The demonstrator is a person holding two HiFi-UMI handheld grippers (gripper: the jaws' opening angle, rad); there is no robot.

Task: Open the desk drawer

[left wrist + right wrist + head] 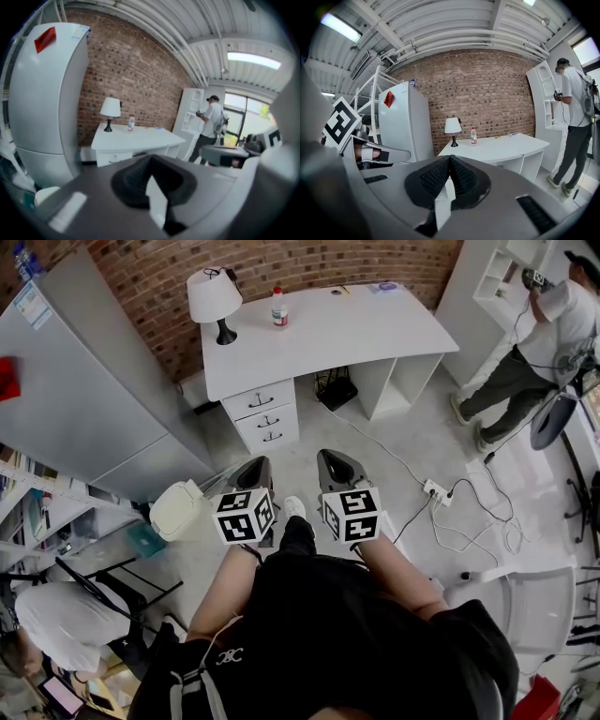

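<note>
Desk drawers (pixel 264 416) shut, upper centre of frame — we hold the left gripper (pixel 253 474) and right gripper (pixel 337 470) well apart from them, jaws pressed together, empty.

White desk (pixel 356 329), white drawers (pixel 264 414) under it. Red-brown brick wall (pixel 300 263) behind desk. On desk: lamp (pixel 215 298) white shade, black base; bottle (pixel 278 307) red cap. Left gripper (pixel 254 465), right gripper (pixel 335 460): black-and-white square-marker cubes.
</note>
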